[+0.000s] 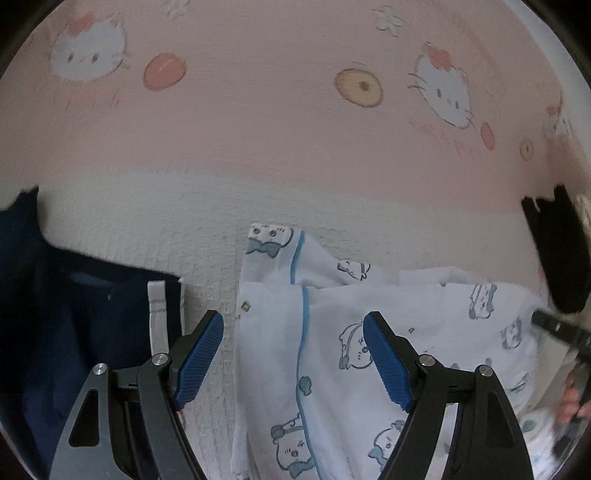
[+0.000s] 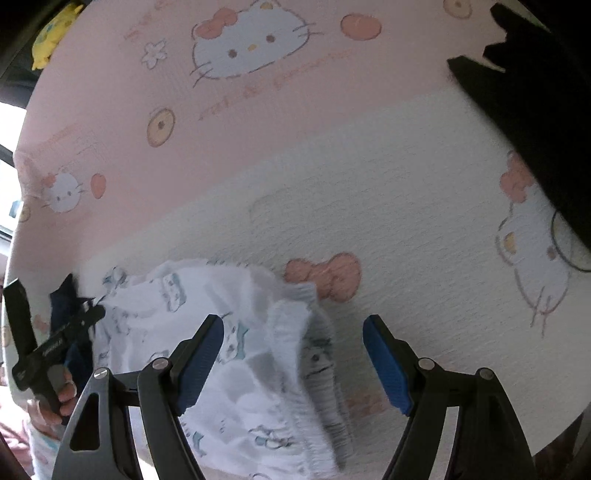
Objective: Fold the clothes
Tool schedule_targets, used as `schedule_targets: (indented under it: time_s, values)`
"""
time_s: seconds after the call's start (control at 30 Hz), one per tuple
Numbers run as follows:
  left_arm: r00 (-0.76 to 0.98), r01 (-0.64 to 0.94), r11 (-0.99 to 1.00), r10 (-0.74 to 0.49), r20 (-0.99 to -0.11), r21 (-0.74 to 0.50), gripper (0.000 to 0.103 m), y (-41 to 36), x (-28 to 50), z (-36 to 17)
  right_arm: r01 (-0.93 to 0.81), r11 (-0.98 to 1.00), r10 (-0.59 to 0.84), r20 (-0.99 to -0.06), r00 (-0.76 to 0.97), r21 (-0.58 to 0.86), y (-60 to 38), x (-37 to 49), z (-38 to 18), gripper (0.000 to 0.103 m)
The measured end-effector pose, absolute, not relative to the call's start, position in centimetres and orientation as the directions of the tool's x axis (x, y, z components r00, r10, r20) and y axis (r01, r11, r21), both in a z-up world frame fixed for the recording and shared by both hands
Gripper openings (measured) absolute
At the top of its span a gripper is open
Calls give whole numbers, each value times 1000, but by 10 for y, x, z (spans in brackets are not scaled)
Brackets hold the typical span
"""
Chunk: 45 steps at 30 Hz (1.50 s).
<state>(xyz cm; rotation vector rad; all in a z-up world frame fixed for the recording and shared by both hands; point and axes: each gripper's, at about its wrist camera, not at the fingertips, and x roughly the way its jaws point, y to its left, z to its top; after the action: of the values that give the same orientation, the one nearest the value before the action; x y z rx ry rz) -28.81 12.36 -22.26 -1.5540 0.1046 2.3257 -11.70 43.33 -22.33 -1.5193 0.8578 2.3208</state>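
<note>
A white garment with blue cartoon prints and blue piping (image 1: 332,332) lies crumpled on the pink and white Hello Kitty bed cover (image 1: 258,129). My left gripper (image 1: 293,354) is open just above it, with the piping between the blue pads. In the right wrist view the same garment (image 2: 240,350) shows its ribbed elastic edge. My right gripper (image 2: 293,358) is open over that edge and holds nothing. The left gripper's body (image 2: 55,343) shows at the left of the right wrist view, held by a hand.
A dark navy garment with a white stripe (image 1: 74,314) lies left of the white one. A black garment (image 2: 535,129) lies at the right on the cover (image 2: 369,184). A yellow plush toy (image 2: 51,33) sits beyond the bed's far left edge.
</note>
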Motion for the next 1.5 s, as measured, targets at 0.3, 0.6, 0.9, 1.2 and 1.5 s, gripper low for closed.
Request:
schedule_targets:
  time_s: [0.3,0.6,0.9,1.2,1.5]
  values:
    - [-356,-314,-941,238,-903,-124,26,124,-292,-227,-445,-873,-21,-926,-377,201,418,-142,-220,53]
    - [-396,-331,-926,311,-864,-182,10,119,-292,-207,-409,-902,43,-914,-403,138,409,-150,-206,27]
    - [-424,-368,-915,323,-846,-165,10,126,-314,-191,-470,-866,52,-902,-428,173,410,-139,-197,27]
    - [-454,-382,-924,195,-869,-7,10,139,-328,-218,-537,-832,84,-926,-367,137,421,-143,-199,27]
    - [-369,-290,-928,333,-868,-233,10,118,-342,-216,-546,-819,53,-926,-374,174,430,-143,-199,29]
